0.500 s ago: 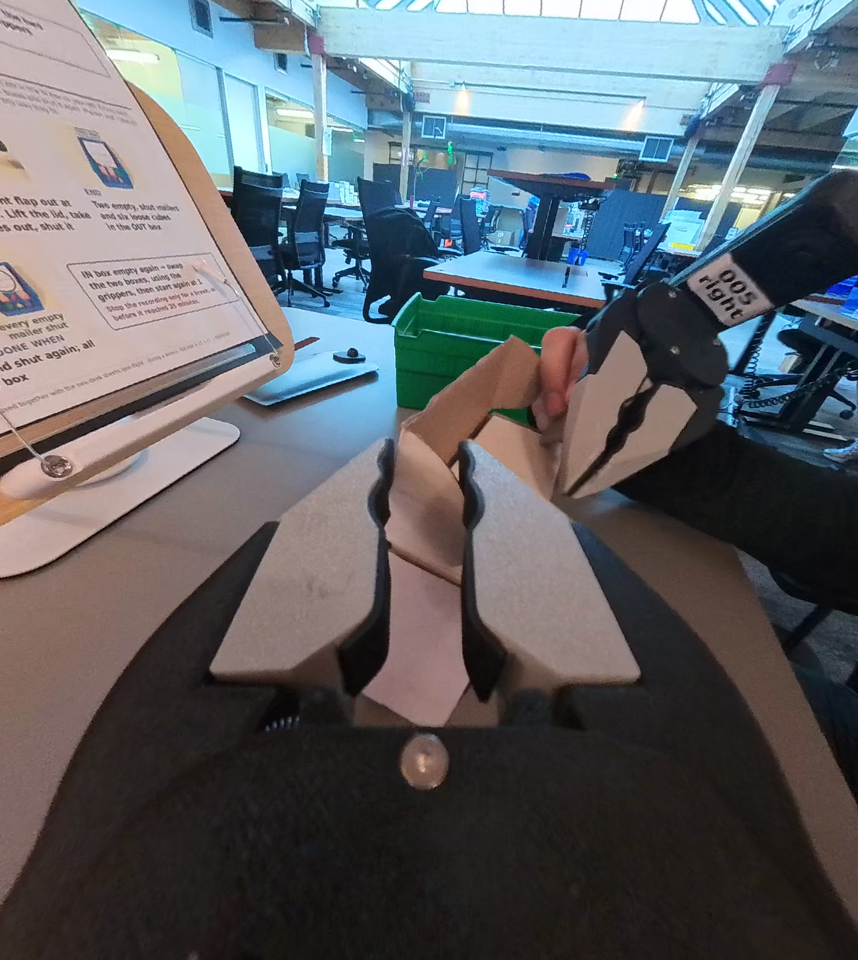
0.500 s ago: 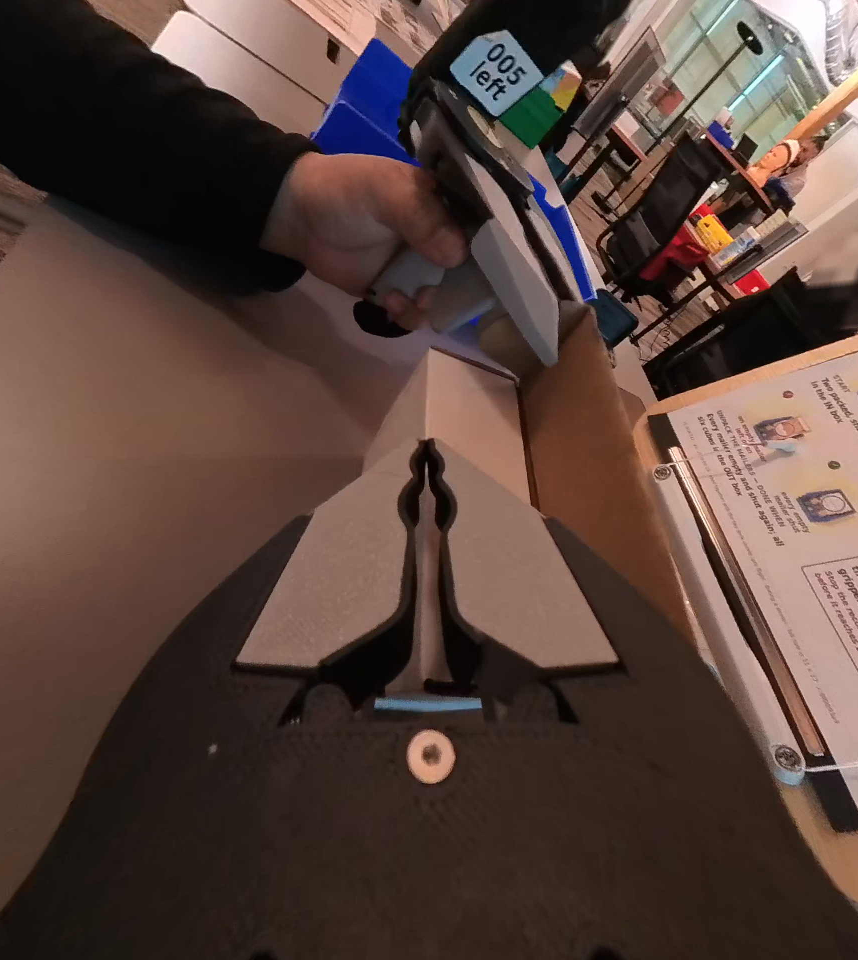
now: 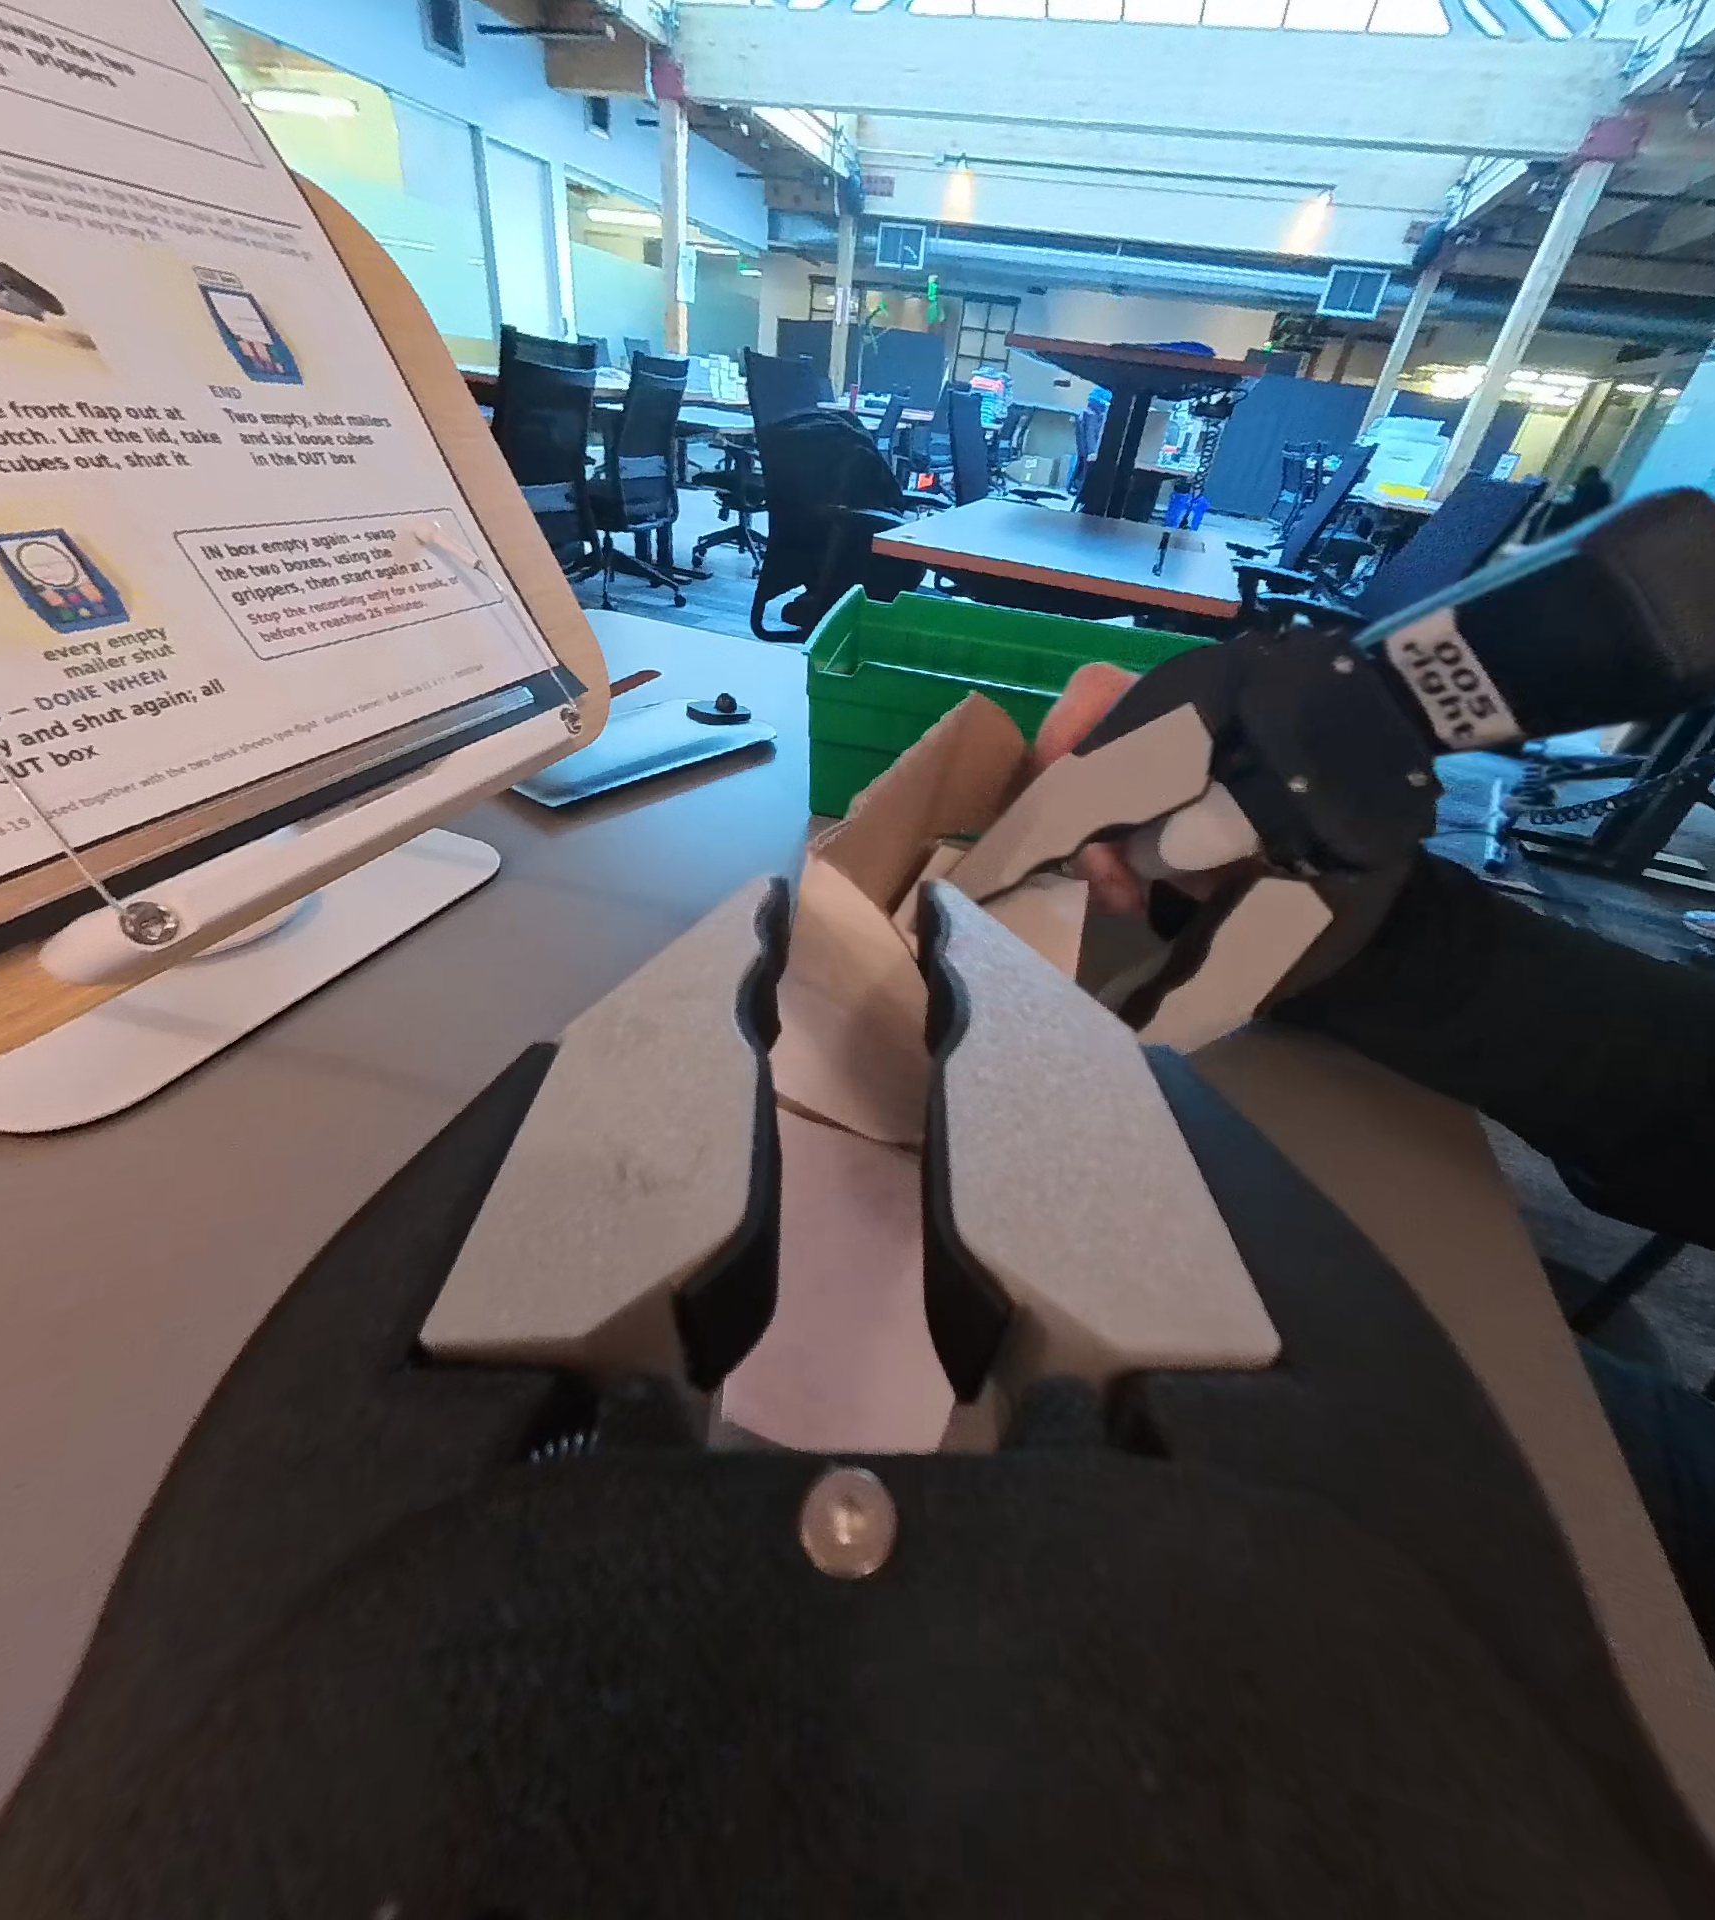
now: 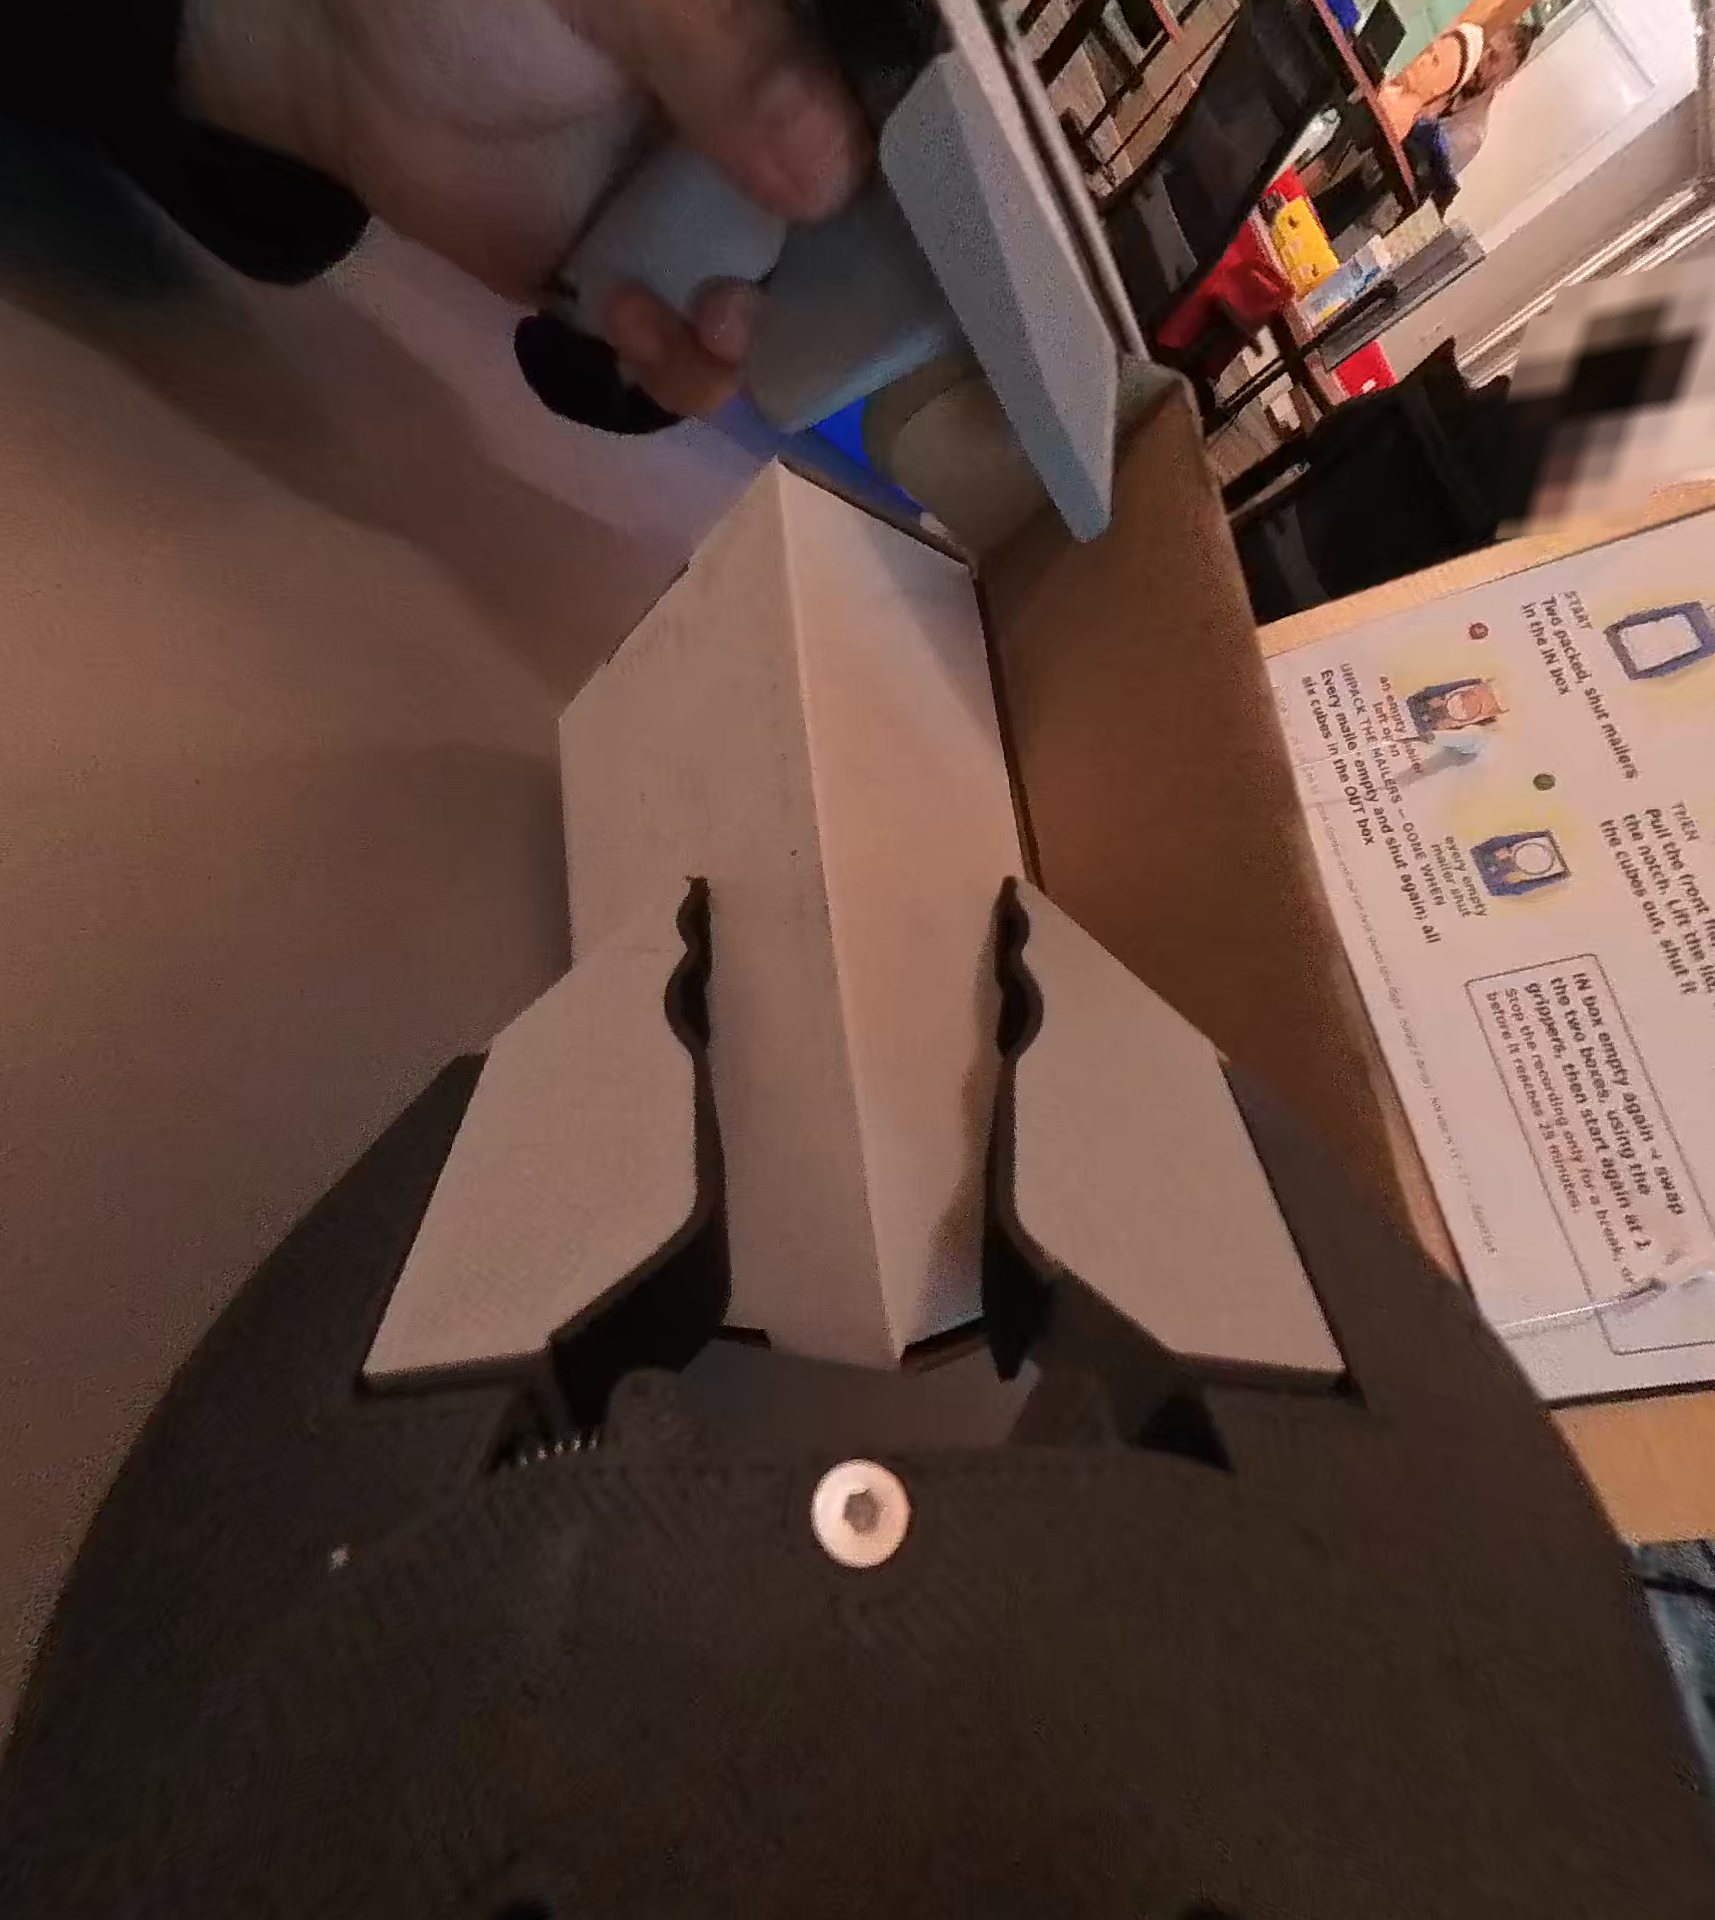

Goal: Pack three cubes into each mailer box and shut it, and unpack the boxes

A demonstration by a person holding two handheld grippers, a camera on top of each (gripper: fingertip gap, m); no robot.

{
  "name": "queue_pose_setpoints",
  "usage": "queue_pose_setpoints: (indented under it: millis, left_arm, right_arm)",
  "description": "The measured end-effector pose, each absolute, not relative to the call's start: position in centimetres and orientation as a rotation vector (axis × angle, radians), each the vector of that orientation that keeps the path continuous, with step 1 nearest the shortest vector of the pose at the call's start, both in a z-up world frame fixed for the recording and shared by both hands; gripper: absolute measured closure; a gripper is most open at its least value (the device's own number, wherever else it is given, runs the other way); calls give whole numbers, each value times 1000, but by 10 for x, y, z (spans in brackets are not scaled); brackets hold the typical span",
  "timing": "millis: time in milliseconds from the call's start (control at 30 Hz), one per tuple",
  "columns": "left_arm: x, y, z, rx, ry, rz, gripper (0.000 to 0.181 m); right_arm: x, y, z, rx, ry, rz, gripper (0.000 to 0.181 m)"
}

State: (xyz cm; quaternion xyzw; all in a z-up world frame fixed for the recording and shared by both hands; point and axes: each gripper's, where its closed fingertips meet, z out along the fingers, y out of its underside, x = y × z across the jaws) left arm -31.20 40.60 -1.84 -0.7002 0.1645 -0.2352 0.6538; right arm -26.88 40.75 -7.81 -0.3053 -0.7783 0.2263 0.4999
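At nine o'clock in the left wrist view, a printed instruction sheet [image 3: 157, 499] leans on a wooden stand [image 3: 510, 582] on the grey table [image 3: 209, 1195]. In the middle, the left gripper [image 3: 851, 935] has its two fingers a little apart, with a white flap of the mailer box [image 3: 837, 1049] between them; I cannot tell if they press on it. At twelve o'clock, behind the box, sits a green bin [image 3: 936, 675]. At two o'clock, the right gripper [image 3: 1071, 935] has its fingers wide apart around the box's brown flap. In the right wrist view, the mailer box [image 4: 801, 831] sits in the middle, with both grey fingers well apart on either side of its folded white edge.
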Motion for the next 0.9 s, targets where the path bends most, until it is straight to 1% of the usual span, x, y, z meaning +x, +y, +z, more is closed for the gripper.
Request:
queue_pose_setpoints:
  millis: [33, 67, 100, 200, 233, 333, 433, 500, 567, 733, 800, 900]
  left_arm:
    - [-313, 407, -19, -1593, 366, -529, 158]
    - [-315, 407, -19, -1596, 354, -523, 158]
    - [-318, 408, -20, -1602, 340, -518, 159]
    - [-323, 413, -23, -1619, 300, -489, 159]
    - [-325, 414, -24, -1625, 291, -478, 159]
    - [-326, 414, -23, -1623, 272, -486, 159]
    - [-327, 413, -22, -1616, 260, -494, 159]
    - [-327, 414, -22, -1618, 262, -487, 159]
    - [-327, 413, -22, -1622, 267, -485, 159]
    - [-328, 411, -19, -1609, 267, -484, 159]
    - [-330, 411, -18, -1607, 260, -476, 159]
    - [-329, 410, -17, -1607, 260, -482, 159]
  right_arm:
    - [-269, 407, -78, -727, -1888, 534, 128]
    - [-268, 405, -79, -717, -1894, 531, 130]
    - [-268, 404, -78, -703, -1897, 534, 135]
    - [-263, 397, -72, -637, -1895, 558, 155]
    - [-262, 393, -70, -619, -1899, 572, 158]
    - [-257, 383, -70, -599, -1932, 632, 156]
    - [-249, 372, -66, -592, -1963, 748, 166]
    - [-247, 369, -64, -601, -1969, 794, 167]
    - [-248, 370, -63, -613, -1956, 799, 164]
    - [-257, 380, -48, -687, -1837, 833, 137]
    - [-260, 387, -42, -709, -1781, 805, 133]
    - [-267, 401, -48, -766, -1752, 649, 129]
